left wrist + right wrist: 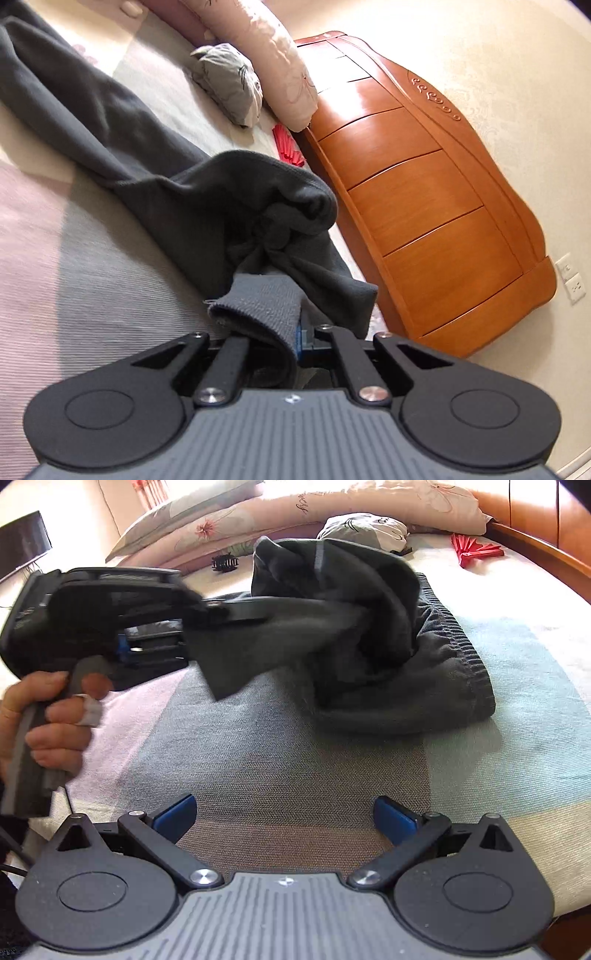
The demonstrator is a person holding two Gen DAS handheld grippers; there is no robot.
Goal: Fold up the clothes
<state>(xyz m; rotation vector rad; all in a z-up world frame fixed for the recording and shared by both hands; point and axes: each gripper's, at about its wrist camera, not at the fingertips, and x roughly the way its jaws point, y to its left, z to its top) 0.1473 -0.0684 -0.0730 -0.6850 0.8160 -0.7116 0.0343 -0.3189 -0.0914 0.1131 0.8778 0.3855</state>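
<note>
Left gripper (258, 609) pinches grey trousers (388, 635) by a ribbed cuff (258, 306), lifted off the bed (295, 768). Right gripper (284, 819) spread, holding nothing, over bare bedspread.

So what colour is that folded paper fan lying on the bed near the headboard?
Bright red. The paper fan shows best in the right wrist view.

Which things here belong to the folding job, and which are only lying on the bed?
Part of the job:
- dark grey trousers
- left gripper, jaws shut on the trousers' cuff
- right gripper, jaws open, holding nothing

Just lying about:
- red paper fan
- black hair clip
- small grey pillow
- pink pillows
</note>
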